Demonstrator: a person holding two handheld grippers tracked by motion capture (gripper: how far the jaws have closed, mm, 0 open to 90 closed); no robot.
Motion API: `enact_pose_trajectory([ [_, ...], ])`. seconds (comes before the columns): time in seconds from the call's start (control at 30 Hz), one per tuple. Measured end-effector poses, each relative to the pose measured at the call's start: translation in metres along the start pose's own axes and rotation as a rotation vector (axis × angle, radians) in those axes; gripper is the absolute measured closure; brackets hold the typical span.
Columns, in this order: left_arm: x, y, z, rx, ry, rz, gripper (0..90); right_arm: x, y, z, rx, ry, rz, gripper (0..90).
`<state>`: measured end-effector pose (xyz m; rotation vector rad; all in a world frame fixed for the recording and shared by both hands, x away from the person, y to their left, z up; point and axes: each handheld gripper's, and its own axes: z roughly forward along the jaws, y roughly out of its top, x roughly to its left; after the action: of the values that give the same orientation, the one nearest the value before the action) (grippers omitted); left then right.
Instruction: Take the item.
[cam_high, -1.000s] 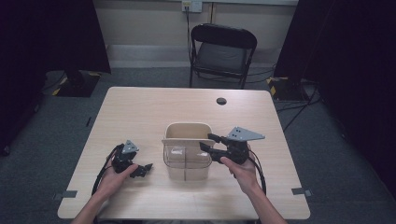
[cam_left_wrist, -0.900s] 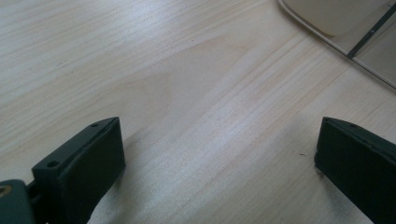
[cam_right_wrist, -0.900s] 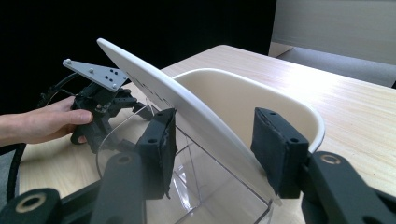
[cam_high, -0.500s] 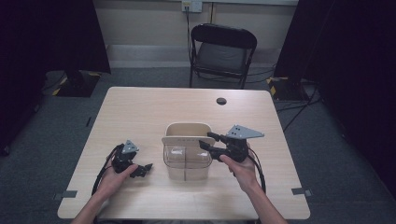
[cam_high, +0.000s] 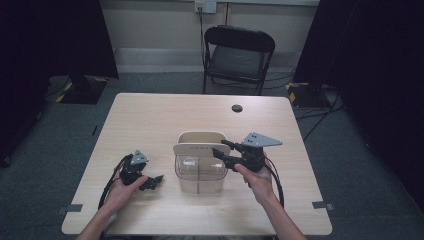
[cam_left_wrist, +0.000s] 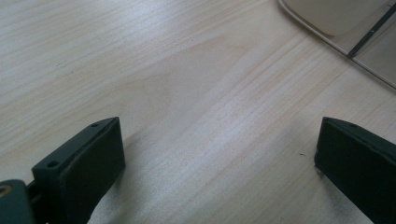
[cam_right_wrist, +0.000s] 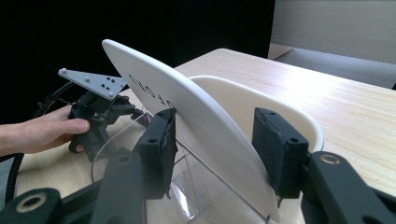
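Change: the right hand-held gripper is sitting slightly further toward the container's middle than a second ago; the left hand-held gripper is staying where it was, lower left of the frame.
Right hand-held gripper: its jaws are standing part open on either side of a tilted white lid, the left pad close against the lid's face, the right pad a little off it; whether it is gripping the lid cannot be told.
Left hand-held gripper: it is resting low on the table, jaws spread wide with bare wood between them, holding nothing.
Lid: it is leaning up out of the container, lettering showing on its upper face.
Container: clear walls with a divider, a beige tub just behind it, sitting centre frame between the two hands.
Table surroundings: a small dark disc is lying near the far edge; a black folding chair is standing beyond, top centre.
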<state>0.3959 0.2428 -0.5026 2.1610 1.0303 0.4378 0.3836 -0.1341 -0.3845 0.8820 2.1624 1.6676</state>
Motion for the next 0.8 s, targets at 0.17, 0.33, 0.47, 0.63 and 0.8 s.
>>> enact_pose_trajectory([
  [0.17,0.0,0.0,0.0,0.0,0.0,0.0,1.0,-0.0004,-0.0001,0.0006,0.0,-0.004,0.001,50.6],
  [0.33,0.0,0.0,-0.0001,0.001,0.0,0.0,0.9,-0.0011,0.0006,0.0006,0.002,-0.005,0.004,51.3],
  [0.47,0.0,-0.0001,0.0002,-0.003,-0.002,-0.001,0.9,-0.002,0.0009,0.0007,0.002,-0.004,0.008,51.7],
  [0.63,0.0,0.0,0.0,0.0,0.0,0.0,0.9,-0.0023,0.0008,0.0008,0.004,-0.006,0.012,51.9],
  [0.8,0.0,0.0,0.0,0.0,0.0,0.0,0.9,-0.0027,0.0013,0.0012,0.006,-0.013,0.01,52.3],
])
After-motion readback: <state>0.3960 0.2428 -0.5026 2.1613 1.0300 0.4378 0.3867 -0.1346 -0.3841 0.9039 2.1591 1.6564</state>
